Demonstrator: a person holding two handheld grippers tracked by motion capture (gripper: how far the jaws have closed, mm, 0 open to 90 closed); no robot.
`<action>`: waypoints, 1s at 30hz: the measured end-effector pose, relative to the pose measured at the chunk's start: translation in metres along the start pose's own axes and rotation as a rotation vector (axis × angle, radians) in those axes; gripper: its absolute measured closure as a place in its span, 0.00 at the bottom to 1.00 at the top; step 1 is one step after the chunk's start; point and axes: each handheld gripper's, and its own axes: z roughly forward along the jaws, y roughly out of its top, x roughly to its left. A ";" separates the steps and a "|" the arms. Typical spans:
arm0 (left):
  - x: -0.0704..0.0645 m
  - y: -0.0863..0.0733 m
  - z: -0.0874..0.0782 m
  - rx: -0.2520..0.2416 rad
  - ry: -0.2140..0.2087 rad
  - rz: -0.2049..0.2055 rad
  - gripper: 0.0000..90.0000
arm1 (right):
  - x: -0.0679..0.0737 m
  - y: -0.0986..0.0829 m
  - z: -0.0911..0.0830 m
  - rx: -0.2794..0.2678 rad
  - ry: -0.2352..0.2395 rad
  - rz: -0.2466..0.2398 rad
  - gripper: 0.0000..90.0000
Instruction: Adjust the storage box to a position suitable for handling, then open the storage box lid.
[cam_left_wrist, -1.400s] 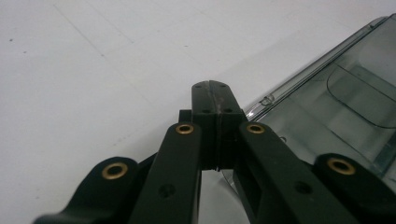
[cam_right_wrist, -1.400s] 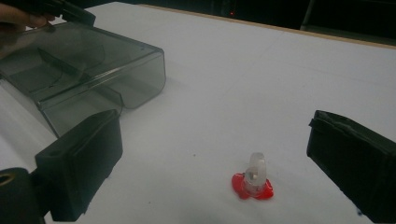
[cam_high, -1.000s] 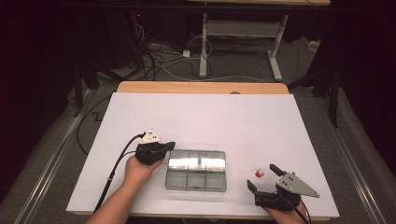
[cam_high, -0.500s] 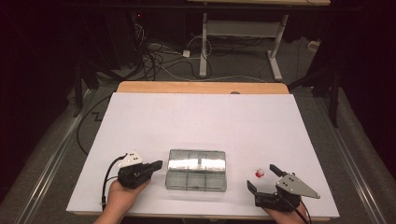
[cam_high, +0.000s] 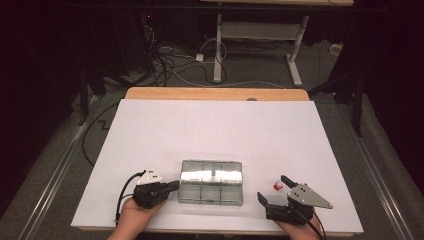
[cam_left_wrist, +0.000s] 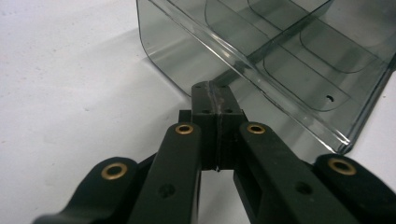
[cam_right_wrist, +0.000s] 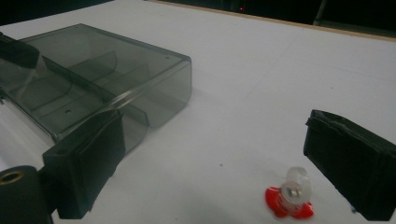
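A clear smoky plastic compartment box (cam_high: 212, 182) lies closed on the white table near the front edge. My left gripper (cam_high: 173, 186) sits just left of it, jaws shut with nothing between them, tips close to the box's left side (cam_left_wrist: 205, 56). My right gripper (cam_high: 274, 189) rests at the front right, jaws wide open. A small red and clear piece (cam_high: 277, 185) lies on the table between its fingers (cam_right_wrist: 293, 196). In the right gripper view the box (cam_right_wrist: 102, 79) stands to the left of the jaws.
White sheet covers the table (cam_high: 215, 130), with a wooden edge at the back (cam_high: 215, 93). Beyond it are desk legs and cables on the floor (cam_high: 200, 60). Front table edge runs close under both hands.
The left hand drew back from the box toward the front left, then came in again, so its shut gripper now points at the box's left side. The right gripper stayed put.
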 end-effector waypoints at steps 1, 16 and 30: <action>0.000 0.000 0.000 0.002 -0.002 0.004 0.98 | 0.001 0.001 0.002 -0.001 0.004 -0.001 0.07; 0.006 0.009 -0.009 -0.072 -0.095 0.038 0.97 | 0.022 0.021 0.022 0.013 0.059 -0.032 0.24; 0.008 0.008 -0.005 -0.087 -0.054 0.011 0.97 | 0.027 0.039 0.041 0.021 0.124 -0.026 0.45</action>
